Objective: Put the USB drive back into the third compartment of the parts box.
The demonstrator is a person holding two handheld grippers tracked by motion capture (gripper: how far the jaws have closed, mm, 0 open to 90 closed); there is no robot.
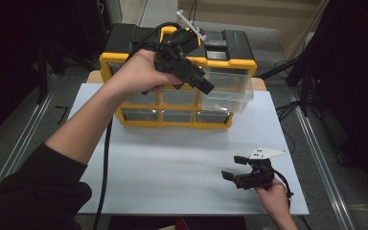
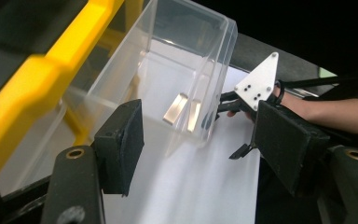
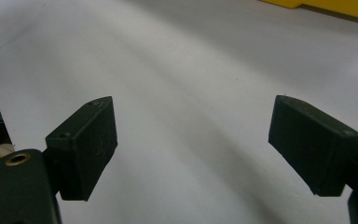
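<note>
Clear plastic drawer [image 1: 227, 92] sticks out of the yellow organizer [image 1: 178, 76] at the upper right slot, at the back of the white tabletop [image 1: 172, 163]. Your left gripper [image 1: 199, 79] hovers right over it, jaws apart. Your right gripper [image 1: 234, 167] sits low near the front edge, jaws wide too, holding nothing.
</note>
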